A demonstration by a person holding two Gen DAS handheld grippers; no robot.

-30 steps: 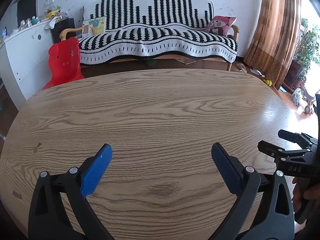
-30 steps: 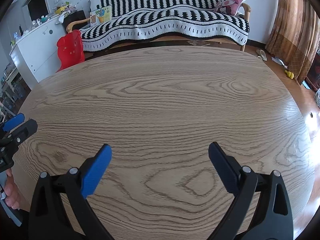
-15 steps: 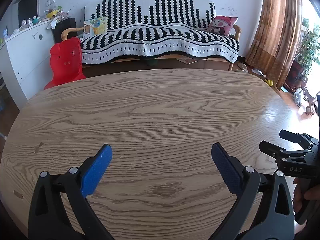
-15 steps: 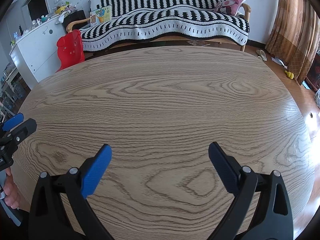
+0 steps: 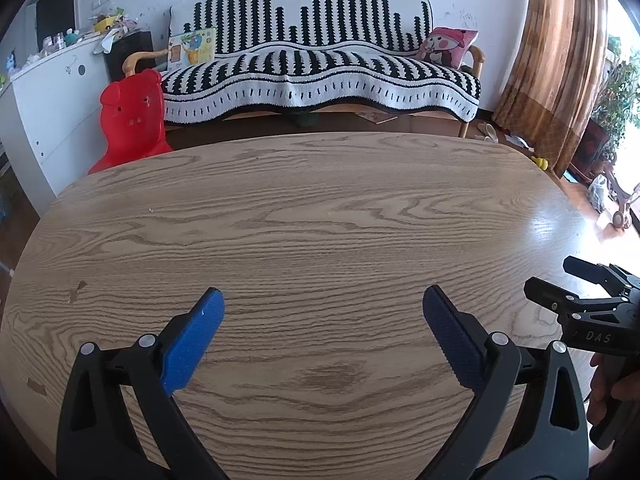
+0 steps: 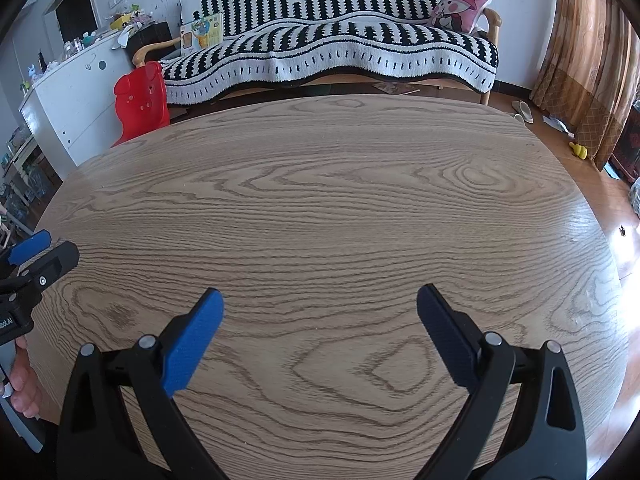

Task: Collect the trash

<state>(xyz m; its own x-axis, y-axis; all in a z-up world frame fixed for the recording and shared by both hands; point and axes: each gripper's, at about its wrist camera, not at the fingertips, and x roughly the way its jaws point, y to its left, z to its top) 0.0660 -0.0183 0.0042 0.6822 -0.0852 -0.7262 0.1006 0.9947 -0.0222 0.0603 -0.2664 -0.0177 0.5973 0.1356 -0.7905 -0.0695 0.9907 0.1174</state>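
The left gripper [image 5: 323,306] and right gripper [image 6: 320,304] hover spread wide above the wooden table [image 5: 320,208], apparently awaiting trash; 0 visible.

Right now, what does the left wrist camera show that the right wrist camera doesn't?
Only the left wrist view shows the potted plants by the window and the right tongs entering at its right edge.

Only the right wrist view shows the left tongs at its left edge and the cluttered low shelves beside the white cabinet.

Both show the bare wooden table, the striped sofa, the red chair and the pink cushion, with each camera's own tongs open.
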